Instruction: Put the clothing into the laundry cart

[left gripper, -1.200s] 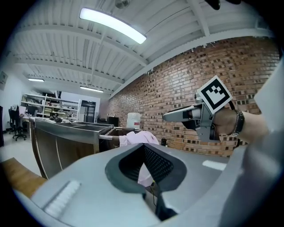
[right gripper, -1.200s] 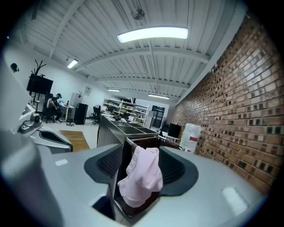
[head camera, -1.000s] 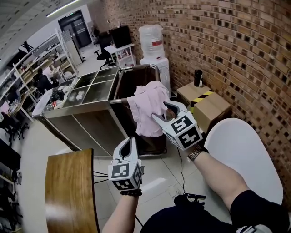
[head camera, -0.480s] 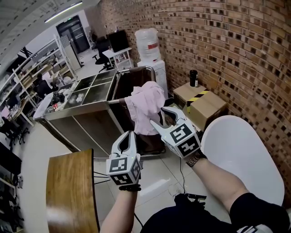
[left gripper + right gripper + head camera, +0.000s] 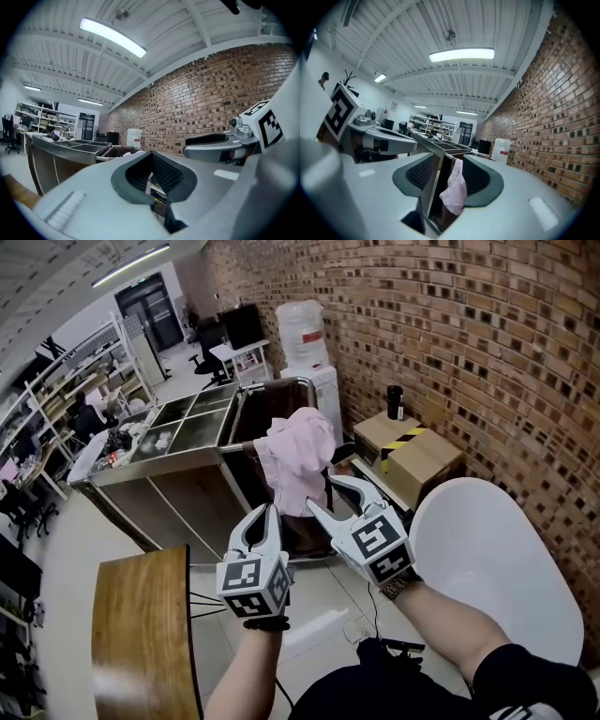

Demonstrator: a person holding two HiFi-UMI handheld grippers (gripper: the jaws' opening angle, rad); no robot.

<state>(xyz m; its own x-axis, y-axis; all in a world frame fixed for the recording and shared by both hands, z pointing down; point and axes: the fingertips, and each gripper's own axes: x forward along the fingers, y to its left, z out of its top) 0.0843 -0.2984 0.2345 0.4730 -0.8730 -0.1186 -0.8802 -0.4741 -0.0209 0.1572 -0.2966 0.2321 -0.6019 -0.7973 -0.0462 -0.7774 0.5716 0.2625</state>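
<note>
Clothing (image 5: 298, 457), a pale pink garment, is hanging in a bunch over the near rim of the laundry cart (image 5: 281, 382), right beside the steel surface (image 5: 155, 468). It is draping down from the rim rather than lying at the bottom, and I cannot tell how much of it is falling inside.

I am holding the right hand-held gripper (image 5: 323, 493) just short of the garment, pointing at it. Its jaws are standing moderately apart and have just been closing. The pink cloth (image 5: 453, 190) is showing through the gap in the right gripper view, but it is hanging beyond the tips and nothing is being pinched. The left hand-held gripper (image 5: 269, 514) is hovering lower and nearer to me, with its jaws drawn together and empty.

I am judging the job as nearly done but not settled, since the garment is resting on the edge. To finish it well, I am thinking of these points:
- Open the right jaws wider before going back in.
- Take the bunch high up, where it is folding over the rim.
- Lift it clear of the edge and let go only once it is over the cart's hollow.
- Keep the left side back, so the two are not crowding each other.

The hanging tail could snag on the rim, so a slow lift is looking wiser than a shove.
</note>
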